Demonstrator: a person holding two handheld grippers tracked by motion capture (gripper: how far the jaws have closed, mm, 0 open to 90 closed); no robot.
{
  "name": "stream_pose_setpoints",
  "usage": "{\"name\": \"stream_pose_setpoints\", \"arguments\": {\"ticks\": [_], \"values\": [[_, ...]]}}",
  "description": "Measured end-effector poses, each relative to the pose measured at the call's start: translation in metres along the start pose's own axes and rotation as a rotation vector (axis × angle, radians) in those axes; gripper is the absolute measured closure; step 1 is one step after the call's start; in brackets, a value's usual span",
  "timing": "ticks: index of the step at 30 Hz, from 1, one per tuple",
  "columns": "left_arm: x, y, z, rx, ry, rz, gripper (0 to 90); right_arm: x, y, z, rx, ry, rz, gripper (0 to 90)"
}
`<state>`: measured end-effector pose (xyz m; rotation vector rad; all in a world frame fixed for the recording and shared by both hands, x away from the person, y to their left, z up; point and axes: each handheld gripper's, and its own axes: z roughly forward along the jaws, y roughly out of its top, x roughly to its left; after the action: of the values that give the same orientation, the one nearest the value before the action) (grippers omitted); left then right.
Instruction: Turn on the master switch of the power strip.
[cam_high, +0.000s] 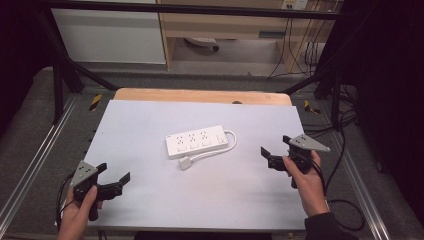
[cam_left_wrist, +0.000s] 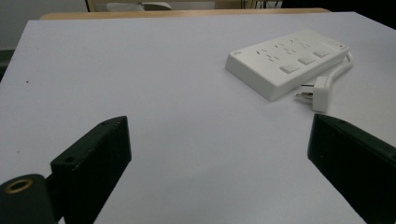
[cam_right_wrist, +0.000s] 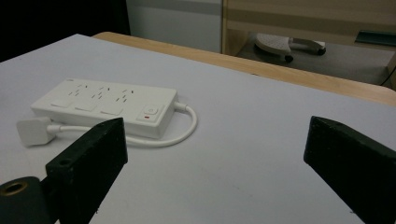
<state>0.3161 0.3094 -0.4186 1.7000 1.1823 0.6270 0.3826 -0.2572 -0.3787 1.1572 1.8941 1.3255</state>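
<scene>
A white power strip lies flat near the middle of the white table top. Its white cable loops from the right end back along the front to a white plug lying on the table. My left gripper is held at the front left, open, with nothing between its jaws. My right gripper is held at the right side, open and empty, facing the strip.
A wooden table edge runs along the back of the white top. Black frame bars and cables stand around the table. A wooden cabinet and a white panel are behind.
</scene>
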Motion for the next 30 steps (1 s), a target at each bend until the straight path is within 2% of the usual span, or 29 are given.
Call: {"name": "stream_pose_setpoints", "arguments": {"ticks": [16, 30], "values": [[0.000, 0.000, -0.001, -0.008, -0.003, 0.002, 6.3, -0.010, -0.034, -0.026, 0.014, -0.043, 0.009, 5.7], [-0.001, 0.000, -0.001, -0.007, -0.008, 0.006, 6.2, -0.011, -0.062, -0.030, 0.052, -0.056, 0.031, 4.1]]}}
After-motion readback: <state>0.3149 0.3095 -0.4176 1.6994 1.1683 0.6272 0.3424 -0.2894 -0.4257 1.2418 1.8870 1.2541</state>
